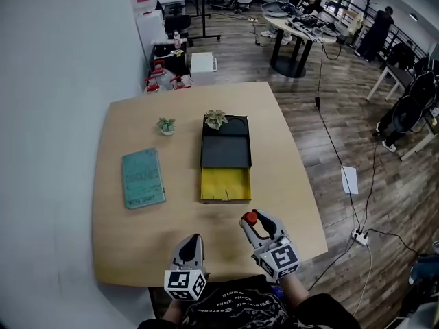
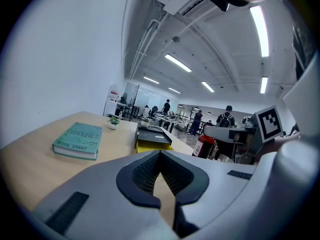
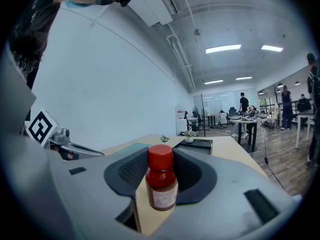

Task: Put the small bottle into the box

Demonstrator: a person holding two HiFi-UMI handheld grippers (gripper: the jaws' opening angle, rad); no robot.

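Here, the right gripper [image 1: 252, 218] clamps the small bottle [image 3: 161, 179] — box [image 1: 225, 199] at twelve o'clock, book [image 1: 143, 177] at ten — left gripper [image 1: 191, 240] closed.

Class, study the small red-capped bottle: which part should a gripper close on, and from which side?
Grip the small bottle on its round body below the cap, coming in level from the side. It is upright, so the jaws meet its straight walls squarely, as the right gripper shows.
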